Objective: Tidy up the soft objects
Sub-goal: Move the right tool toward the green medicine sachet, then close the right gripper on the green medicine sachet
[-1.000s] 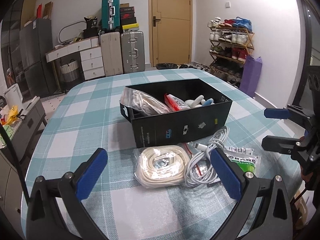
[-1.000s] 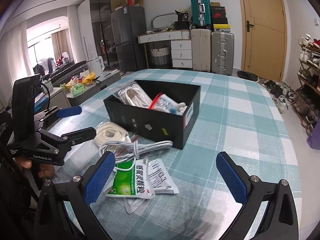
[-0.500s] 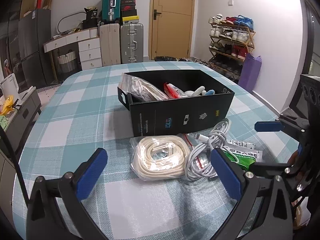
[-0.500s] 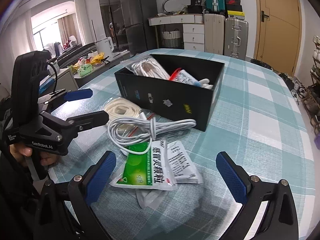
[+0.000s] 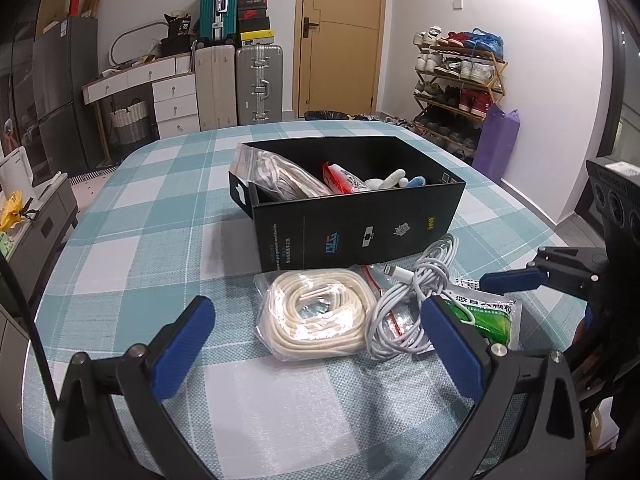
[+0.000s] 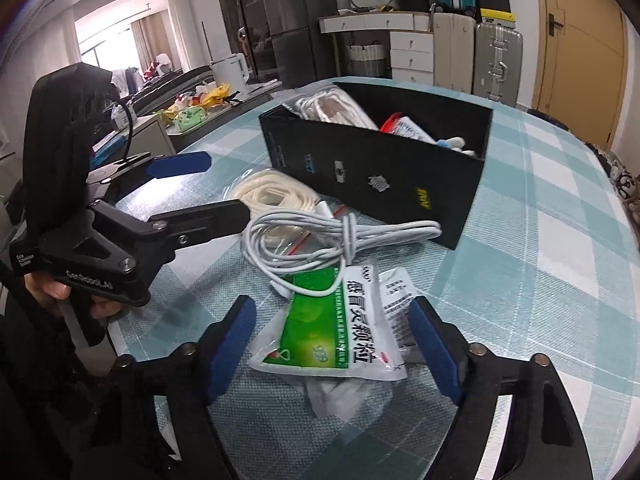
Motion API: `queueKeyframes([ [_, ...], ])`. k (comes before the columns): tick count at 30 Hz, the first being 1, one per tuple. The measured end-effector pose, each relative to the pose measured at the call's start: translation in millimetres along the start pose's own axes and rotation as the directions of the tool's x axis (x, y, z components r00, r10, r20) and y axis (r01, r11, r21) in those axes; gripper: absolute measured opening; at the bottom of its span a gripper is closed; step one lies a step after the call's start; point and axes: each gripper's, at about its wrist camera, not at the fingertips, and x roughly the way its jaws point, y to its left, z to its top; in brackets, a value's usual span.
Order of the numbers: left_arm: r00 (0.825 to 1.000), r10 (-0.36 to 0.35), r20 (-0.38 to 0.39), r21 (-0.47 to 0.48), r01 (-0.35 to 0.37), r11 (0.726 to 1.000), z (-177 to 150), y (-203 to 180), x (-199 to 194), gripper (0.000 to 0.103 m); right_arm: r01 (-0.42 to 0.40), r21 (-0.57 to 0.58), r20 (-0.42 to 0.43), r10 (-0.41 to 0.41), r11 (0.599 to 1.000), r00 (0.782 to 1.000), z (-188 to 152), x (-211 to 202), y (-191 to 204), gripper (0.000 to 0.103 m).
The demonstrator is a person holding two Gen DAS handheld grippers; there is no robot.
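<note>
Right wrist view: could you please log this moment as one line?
right tool open over green sachet | left tool open, empty | black box partly filled

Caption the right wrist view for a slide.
Open right claw straddles a green-and-white sachet on the checked tablecloth, white cable and black box beyond.

Checked cloth covers the counter (image 5: 132,248); behind it a teal suitcase (image 5: 218,8) stacked high, a silver suitcase (image 5: 259,80), wooden door (image 5: 340,36), shoe rack (image 5: 458,80).

Dim indoor light, window glare, strong fisheye edge warping
</note>
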Motion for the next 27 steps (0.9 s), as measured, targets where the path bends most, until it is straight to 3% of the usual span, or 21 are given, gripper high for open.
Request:
queueKeyframes([
  [10, 1.000, -0.010, -0.006, -0.013, 0.010, 1.000, -0.1, 2.9, 1.7, 0.103, 0.018, -0.016, -0.001, -0.018, 1.000, 1.000, -0.3, 4.0, 2.6, 0.065],
  [13, 1.000, -0.010, -0.006, -0.017, 0.010, 1.000, -0.1, 3.0, 1.4, 0.103, 0.016, -0.022, -0.006, -0.016, 1.000, 1.000, -0.3, 4.5, 2.1, 0.046],
  [25, 1.000, -0.014, -0.012, -0.026, 0.014, 1.000, 0.3, 5.4, 2.0, 0.103, 0.014, -0.035, 0.053, -0.012, 0.999, 0.998, -0.6, -11.9, -1.4, 0.036],
  [26, 1.000, -0.015, -0.013, -0.027, 0.014, 1.000, 0.3, 5.8, 2.0, 0.103, 0.018, -0.031, 0.064, -0.016, 0.999, 0.998, -0.2, -15.6, -4.0, 0.034],
  [27, 1.000, -0.015, -0.014, -0.028, 0.015, 0.999, 0.2, 5.9, 2.1, 0.103, 0.013, -0.030, 0.071, -0.011, 0.999, 0.997, 0.4, -18.4, -5.5, 0.016],
])
